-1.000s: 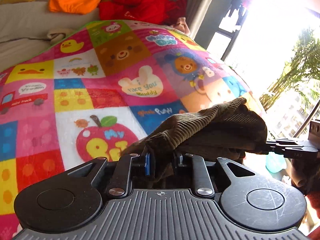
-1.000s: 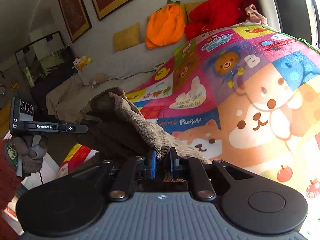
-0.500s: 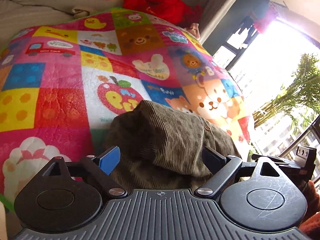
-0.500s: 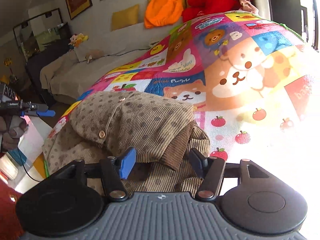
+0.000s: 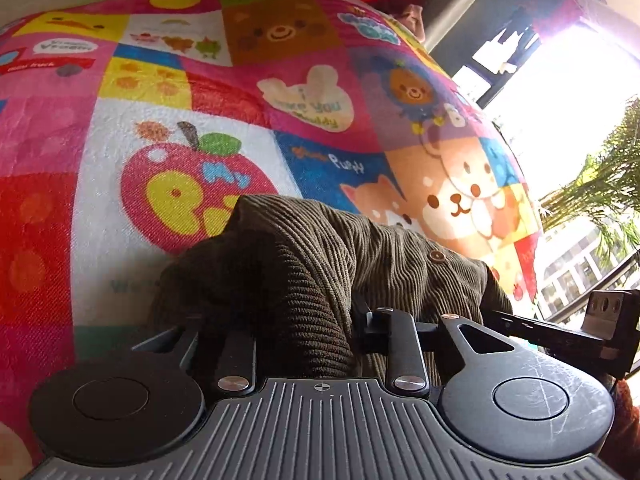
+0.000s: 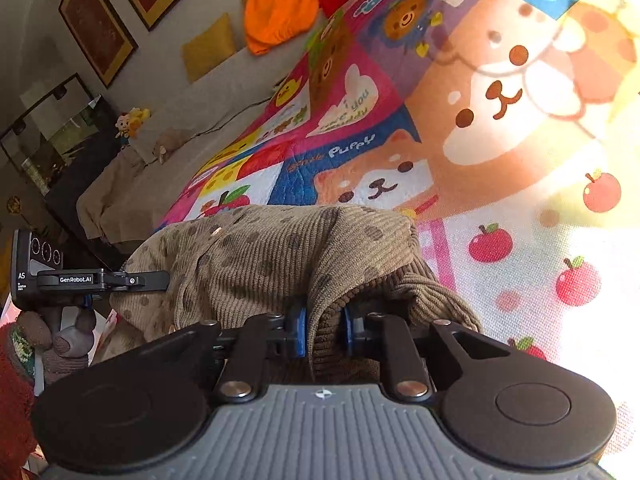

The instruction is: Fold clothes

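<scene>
Brown corduroy garment (image 6: 256, 264), dotted, buttoned: bunched on patchwork cartoon blanket (image 6: 500, 128) near its edge.
Right gripper (image 6: 323, 330): jaws narrow, blue pads pinching garment fold.
Left gripper (image 5: 304, 328): jaws buried in cloth, grip on garment likely; gap hidden, cannot tell.
Orange cushion (image 6: 280, 8): on sofa behind.

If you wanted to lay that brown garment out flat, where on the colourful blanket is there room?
The blanket lies bare beyond the garment, from the apple square up to the duck squares. Right of the garment, the small-apple patch is free too. The near edge is crowded: both grippers grip the garment there.
</scene>
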{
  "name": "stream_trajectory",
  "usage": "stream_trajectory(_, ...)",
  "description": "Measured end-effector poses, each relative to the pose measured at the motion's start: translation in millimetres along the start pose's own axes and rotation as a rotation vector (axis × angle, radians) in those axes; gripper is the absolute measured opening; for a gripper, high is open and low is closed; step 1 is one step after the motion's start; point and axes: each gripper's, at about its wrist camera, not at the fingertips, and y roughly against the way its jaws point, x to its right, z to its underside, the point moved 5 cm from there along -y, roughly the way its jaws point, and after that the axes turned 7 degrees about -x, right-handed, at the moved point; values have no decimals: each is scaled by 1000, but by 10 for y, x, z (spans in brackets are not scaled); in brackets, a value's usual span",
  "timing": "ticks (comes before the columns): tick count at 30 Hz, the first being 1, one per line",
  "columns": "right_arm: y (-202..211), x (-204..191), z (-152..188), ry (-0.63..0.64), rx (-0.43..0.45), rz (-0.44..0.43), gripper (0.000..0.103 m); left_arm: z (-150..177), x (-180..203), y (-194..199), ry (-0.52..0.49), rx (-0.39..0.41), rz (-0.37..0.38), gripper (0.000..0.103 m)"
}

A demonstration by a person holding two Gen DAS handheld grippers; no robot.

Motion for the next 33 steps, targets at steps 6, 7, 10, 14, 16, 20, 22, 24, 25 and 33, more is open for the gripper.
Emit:
stream_trajectory(6, 91, -3, -596, 32, 112, 54, 12, -335, 234, 236, -76, 72, -8, 22)
stream_trajectory(7, 183, -33, -615, 43, 122, 42, 12, -301, 279, 322, -95, 78, 4, 22)
stream_trajectory(10, 438, -157, -521, 93, 127, 13, 12, -62, 357, 581, -139, 78, 11, 23)
stream_trajectory(14, 665, -346, -137, 143, 93, -19, 12, 372, 383, 848, -144, 61, 8, 22)
stream_trajectory(16, 796, -424, 67, 163, 90, -34, 12, 479, 348, 865, -145, 52, -14, 22)
stream_trajectory(20, 844, -432, 411, 171, 57, -27, 12, 692, 277, 900, -148, 35, -59, 25)
stream_trajectory(22, 701, -364, 521, 163, 12, -1, 12, 799, 242, 918, -149, 26, -81, 28)
stream_trajectory(24, 524, -288, 623, 159, -40, 35, 14, 906, 206, 937, -151, 17, -103, 38)
stream_trajectory(25, 450, -253, 666, 156, -60, 57, 15, 959, 189, 946, -151, 13, -114, 44)
stream_trajectory(33, 771, -207, 527, 139, 20, 60, 45, 858, 458, 1360, -240, 145, -76, 77)
